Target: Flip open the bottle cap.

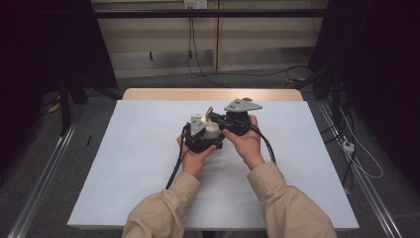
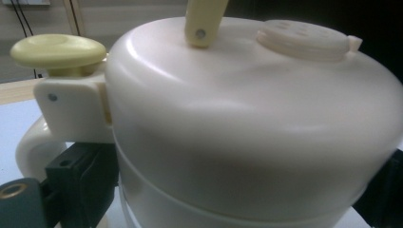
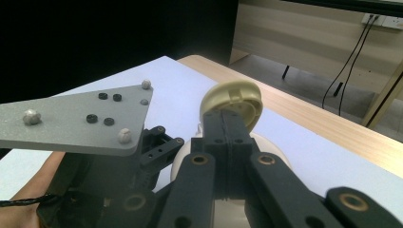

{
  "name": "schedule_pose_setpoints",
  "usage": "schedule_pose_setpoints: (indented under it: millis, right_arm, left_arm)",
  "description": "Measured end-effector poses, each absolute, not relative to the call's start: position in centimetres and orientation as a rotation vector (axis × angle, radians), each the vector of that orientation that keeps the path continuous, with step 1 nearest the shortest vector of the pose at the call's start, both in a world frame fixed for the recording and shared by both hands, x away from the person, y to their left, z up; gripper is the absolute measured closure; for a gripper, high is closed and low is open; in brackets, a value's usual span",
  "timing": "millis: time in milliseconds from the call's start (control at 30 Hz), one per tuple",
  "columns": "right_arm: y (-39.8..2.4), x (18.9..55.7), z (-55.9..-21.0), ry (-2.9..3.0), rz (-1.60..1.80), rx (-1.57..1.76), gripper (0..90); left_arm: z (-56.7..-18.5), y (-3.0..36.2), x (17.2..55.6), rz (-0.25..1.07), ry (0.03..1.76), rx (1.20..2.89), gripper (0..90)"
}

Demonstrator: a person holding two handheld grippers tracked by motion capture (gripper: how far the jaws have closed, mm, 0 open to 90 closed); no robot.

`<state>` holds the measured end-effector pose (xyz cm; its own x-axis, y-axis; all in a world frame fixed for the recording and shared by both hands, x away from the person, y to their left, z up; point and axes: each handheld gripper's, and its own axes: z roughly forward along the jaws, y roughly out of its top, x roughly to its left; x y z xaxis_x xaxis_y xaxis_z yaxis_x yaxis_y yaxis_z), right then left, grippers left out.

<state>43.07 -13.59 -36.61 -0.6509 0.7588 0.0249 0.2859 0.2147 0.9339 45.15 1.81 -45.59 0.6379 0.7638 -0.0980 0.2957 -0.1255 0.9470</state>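
Note:
A white toy pot [image 1: 213, 131] [image 2: 247, 118] with a side handle stands at the middle of the table. My left gripper [image 1: 205, 138] is shut on its body, one finger [image 2: 81, 175] on each side. A pale yellow button [image 2: 57, 50] sits on the handle bracket. From the lid rises a pale yellow lever [image 1: 209, 110] [image 2: 203, 19] with a round end [image 3: 233, 99]. My right gripper [image 1: 218, 120] [image 3: 223, 126] reaches in from the right, jaws pressed together on the lever's stem. The left gripper's grey plate [image 3: 81, 121] is close beside it.
A white sheet [image 1: 124, 173] covers the table, with a wooden edge [image 1: 213, 94] at the far side. Cables [image 1: 198, 64] run over the floor behind. Metal rails [image 1: 44, 173] flank the table. Dark curtains hang at both sides.

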Motion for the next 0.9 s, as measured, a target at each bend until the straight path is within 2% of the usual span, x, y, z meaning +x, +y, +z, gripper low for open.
schedule_pose_setpoints:
  millis: [600, 900]
  right_arm:
    - [-13.19, 43.37, -36.61, 2.051, 1.438, 0.968, 90.0]
    - [-13.33, 43.63, -36.64, 2.038, 1.426, 0.973, 83.9]
  left_arm:
    - [-45.60, 1.79, 45.14, 0.503, 0.872, 1.700, 5.1]
    - [-45.61, 1.81, 45.16, 0.500, 0.872, 1.698, 5.0]
